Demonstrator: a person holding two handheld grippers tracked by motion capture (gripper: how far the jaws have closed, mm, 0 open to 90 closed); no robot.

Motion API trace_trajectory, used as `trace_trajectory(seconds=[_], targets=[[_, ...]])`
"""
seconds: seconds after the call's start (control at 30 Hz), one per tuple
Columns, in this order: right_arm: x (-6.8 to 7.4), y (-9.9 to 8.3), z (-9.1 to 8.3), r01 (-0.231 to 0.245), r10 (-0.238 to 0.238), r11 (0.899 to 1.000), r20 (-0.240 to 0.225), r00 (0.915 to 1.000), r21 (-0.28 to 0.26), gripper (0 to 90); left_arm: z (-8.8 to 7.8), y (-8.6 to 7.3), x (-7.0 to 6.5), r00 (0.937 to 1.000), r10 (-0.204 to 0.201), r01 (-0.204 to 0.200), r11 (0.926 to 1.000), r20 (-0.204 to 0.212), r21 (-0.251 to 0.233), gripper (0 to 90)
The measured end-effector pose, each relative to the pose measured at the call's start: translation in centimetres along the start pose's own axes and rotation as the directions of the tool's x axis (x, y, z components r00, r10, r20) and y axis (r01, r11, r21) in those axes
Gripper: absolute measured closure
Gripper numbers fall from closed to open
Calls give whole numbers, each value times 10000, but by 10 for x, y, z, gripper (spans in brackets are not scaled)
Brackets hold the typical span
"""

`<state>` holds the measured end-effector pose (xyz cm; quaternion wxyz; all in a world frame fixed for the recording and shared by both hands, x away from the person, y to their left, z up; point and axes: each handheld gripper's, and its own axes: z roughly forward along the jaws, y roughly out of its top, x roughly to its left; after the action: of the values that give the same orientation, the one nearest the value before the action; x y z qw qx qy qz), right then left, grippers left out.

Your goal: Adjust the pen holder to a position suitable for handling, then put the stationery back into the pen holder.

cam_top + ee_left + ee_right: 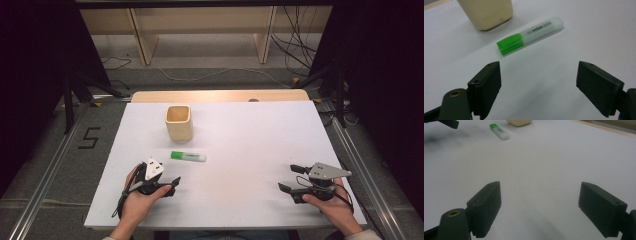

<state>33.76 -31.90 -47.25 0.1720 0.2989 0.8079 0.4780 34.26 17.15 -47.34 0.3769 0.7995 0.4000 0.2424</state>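
A green-capped highlighter [188, 156] [530, 35] [499, 131] lies flat on the white board [250, 130], just in front of a cream square cup [179, 122] [487, 12] [519, 122] that stands upright. My left gripper [167, 178] [539, 80] is held low at the near left, open, with nothing between its jaws; the highlighter lies a short way beyond them. At the near right my right gripper [290, 178] [540, 202] is also open and empty, pointing left across bare board.
The board rests on a wooden table whose far edge [220, 95] shows behind it. Dark frame posts and cables stand on the floor beyond, with metal rails [45, 170] along both sides. A tip of the left gripper [449, 123] shows far off in the right gripper view.
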Motion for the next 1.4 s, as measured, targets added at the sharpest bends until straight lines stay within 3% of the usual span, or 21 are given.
trace_trajectory(seconds=[1.4], targets=[[-1, 2, 3, -18, 20, 9999, 210, 9998, -108, 191, 1, 2, -1, 9999, 71, -69, 9998, 128, -162, 217]])
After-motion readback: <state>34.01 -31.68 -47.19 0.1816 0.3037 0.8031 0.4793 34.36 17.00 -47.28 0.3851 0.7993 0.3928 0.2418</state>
